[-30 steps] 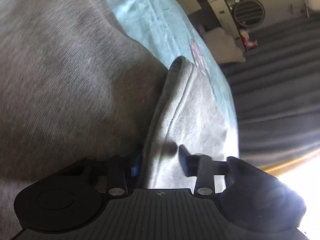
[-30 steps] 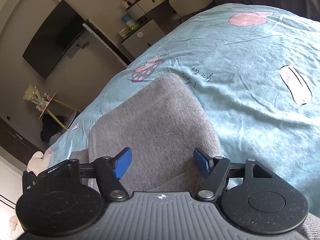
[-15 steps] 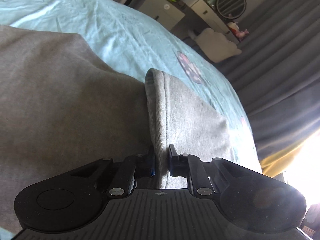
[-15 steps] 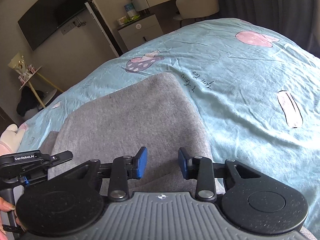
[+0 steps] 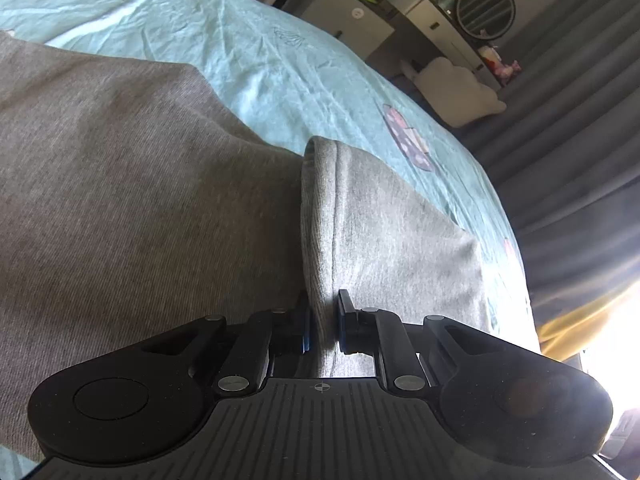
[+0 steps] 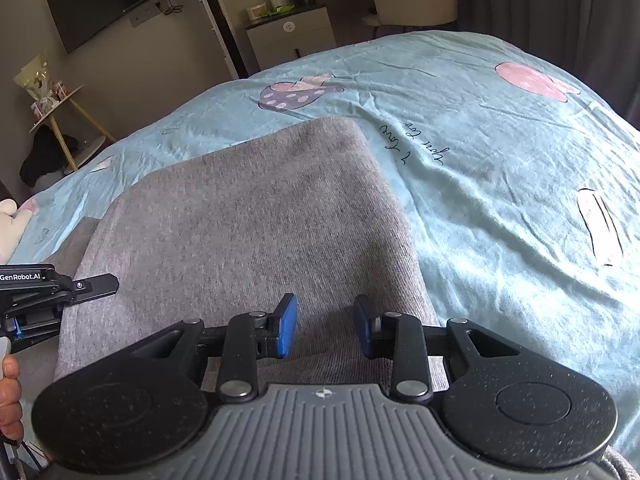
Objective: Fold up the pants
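Both claws narrowing since a second ago: left claw [image 5: 323,322] now clamping a raised ridge of the pants [image 5: 152,208], right claw [image 6: 325,330] closing partway over the fabric.

Pants are lying flat on the bed [image 6: 500,168], a grey slab already doubled over by the look of it, far edge squared off. Left pads are pinching the hem fold, holding it lifted. Right jaws are sitting partly open over the near edge; whether the blue pads are biting cloth, cannot tell, since a gap is showing between them. Judging progress: mid-fold, grips being set, next fold-over and final flattening still pending.
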A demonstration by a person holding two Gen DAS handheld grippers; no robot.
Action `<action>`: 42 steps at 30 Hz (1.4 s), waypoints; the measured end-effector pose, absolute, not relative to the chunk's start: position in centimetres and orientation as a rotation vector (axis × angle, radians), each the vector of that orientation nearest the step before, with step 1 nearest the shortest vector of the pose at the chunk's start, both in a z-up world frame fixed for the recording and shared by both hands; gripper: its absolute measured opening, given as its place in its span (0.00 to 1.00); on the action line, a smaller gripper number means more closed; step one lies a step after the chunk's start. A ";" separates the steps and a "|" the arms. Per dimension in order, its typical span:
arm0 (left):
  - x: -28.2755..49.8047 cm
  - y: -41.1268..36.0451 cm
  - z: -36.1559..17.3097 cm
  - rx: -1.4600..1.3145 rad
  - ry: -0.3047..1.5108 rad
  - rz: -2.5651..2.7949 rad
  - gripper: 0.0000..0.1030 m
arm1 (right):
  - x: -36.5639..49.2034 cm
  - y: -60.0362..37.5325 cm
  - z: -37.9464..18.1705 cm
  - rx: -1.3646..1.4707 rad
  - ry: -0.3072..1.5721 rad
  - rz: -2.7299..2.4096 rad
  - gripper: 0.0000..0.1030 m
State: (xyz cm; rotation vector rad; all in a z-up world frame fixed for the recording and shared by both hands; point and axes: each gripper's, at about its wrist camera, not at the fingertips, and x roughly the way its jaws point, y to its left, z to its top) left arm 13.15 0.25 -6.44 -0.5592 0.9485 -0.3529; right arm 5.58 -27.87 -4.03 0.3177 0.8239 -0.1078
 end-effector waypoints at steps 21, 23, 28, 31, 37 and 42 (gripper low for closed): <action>17.8 -0.2 -9.0 -0.577 0.932 -0.369 0.39 | 7.0 -27.7 -5.1 0.334 0.766 -0.085 0.41; 18.0 -0.1 -8.9 -0.593 0.934 -0.392 0.19 | 6.9 -27.8 -5.0 0.342 0.751 -0.086 0.41; 15.5 -0.2 -4.8 -0.508 0.757 -0.386 0.17 | 5.8 -27.6 -3.8 0.306 0.633 -0.121 0.40; 14.6 0.3 -4.2 -0.424 0.693 -0.347 0.21 | 6.3 -27.5 -4.2 0.303 0.673 -0.122 0.40; 15.8 2.3 -8.0 -0.540 0.840 -0.203 0.42 | 7.7 -26.4 -5.2 0.220 0.737 -0.139 0.43; 12.4 7.7 -4.9 -0.791 0.689 -0.137 0.77 | 7.3 -26.7 -5.1 0.245 0.716 -0.136 0.45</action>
